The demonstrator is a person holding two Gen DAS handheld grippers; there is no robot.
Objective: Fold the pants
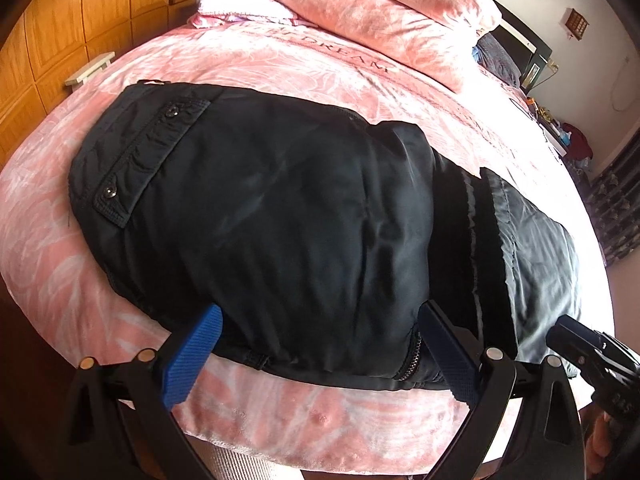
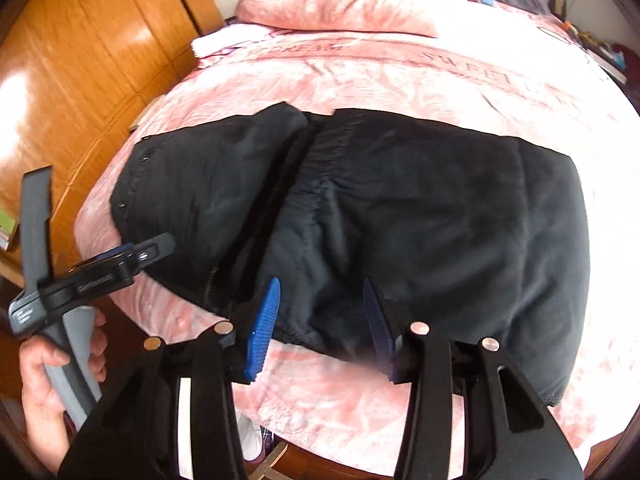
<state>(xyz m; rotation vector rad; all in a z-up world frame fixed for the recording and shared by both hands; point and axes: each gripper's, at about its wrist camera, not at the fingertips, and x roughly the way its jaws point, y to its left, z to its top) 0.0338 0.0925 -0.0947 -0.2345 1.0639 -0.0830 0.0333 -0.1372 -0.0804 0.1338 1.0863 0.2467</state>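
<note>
Black pants (image 1: 280, 220) lie folded on the pink bed cover (image 1: 64, 264), with a snap-button pocket flap at the left and a zipper at the near edge. They also show in the right wrist view (image 2: 420, 220). My left gripper (image 1: 320, 320) is open, its blue fingers (image 1: 196, 356) just over the pants' near edge, holding nothing. My right gripper (image 2: 320, 304) is open over the near edge right of the zipper, empty. The left gripper also shows at the left in the right wrist view (image 2: 132, 256).
Pink pillows (image 1: 384, 16) and a white folded cloth (image 1: 240, 6) lie at the head of the bed. A wooden wardrobe (image 1: 80, 16) stands to the left. Clutter sits on a stand (image 1: 560, 132) at the far right. The bed edge (image 2: 328, 424) is just below the grippers.
</note>
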